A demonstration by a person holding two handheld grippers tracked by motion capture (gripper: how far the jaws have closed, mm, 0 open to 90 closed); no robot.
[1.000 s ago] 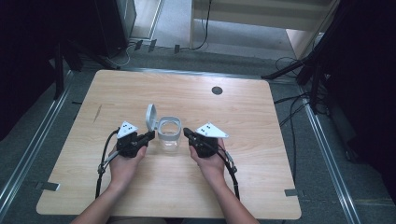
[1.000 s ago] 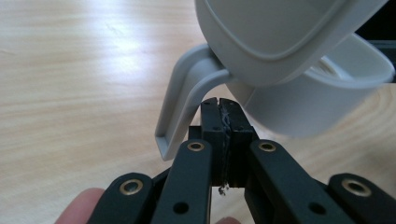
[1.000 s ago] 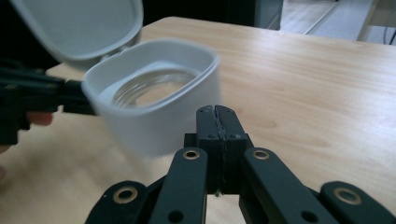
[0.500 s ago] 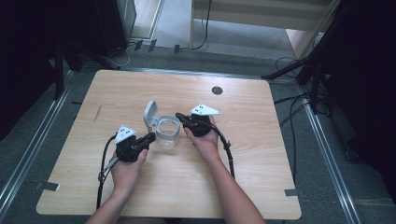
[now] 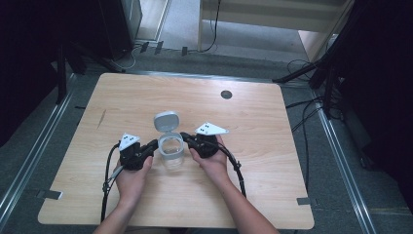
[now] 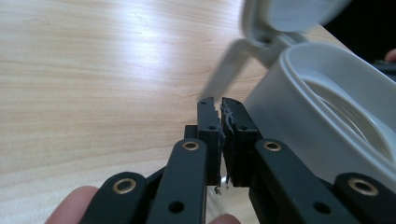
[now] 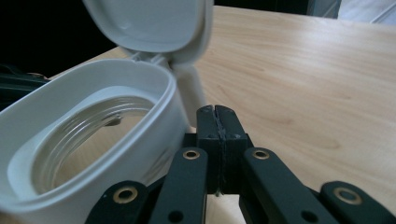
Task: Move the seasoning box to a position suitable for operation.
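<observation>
A clear jar (image 5: pixel 171 151) with a white collar and a hinged flip lid (image 5: pixel 166 120), stood open and upright, is seen near the middle of the worktop (image 5: pixel 272 146), somewhat toward its near edge. The jar is flanked by both tools: the left hand-held gripper (image 5: pixel 155 144) is placed just beside its left wall, the right hand-held gripper (image 5: pixel 185 136) just beside its right wall. Both sets of jaws are pressed together with nothing between them. No label or writing can be made out on the jar.
</observation>
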